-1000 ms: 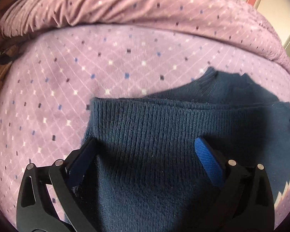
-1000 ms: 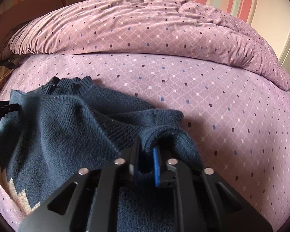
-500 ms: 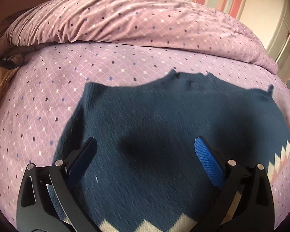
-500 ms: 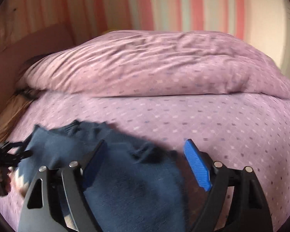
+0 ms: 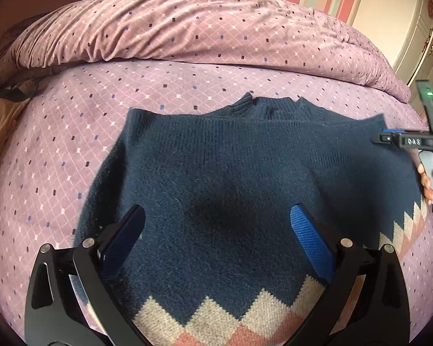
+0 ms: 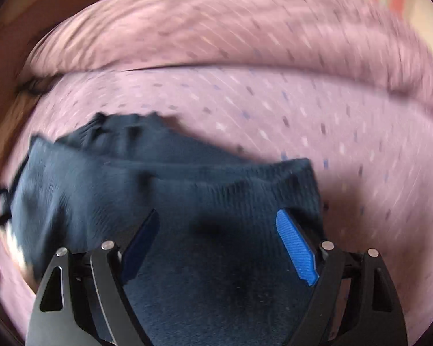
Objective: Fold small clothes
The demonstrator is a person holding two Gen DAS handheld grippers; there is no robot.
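Observation:
A small navy knit sweater (image 5: 231,178) with a beige and pink zigzag hem lies flat on the purple bedspread (image 5: 72,158), collar toward the far side. My left gripper (image 5: 216,230) is open and empty, hovering over the sweater's lower middle. My right gripper (image 6: 216,230) is open and empty over the sweater's (image 6: 158,196) right part; that view is motion blurred. The right gripper also shows at the right edge of the left wrist view (image 5: 386,137), at the sweater's right shoulder.
A rolled purple duvet (image 5: 202,28) lies along the far side of the bed. A striped wall and a cream cabinet (image 5: 418,43) stand behind at right. A brown surface (image 5: 3,121) borders the bed at left.
The right gripper has let go of the sweater fold and opened. The sweater now lies spread flat. The left gripper has pulled back, so the whole sweater shows.

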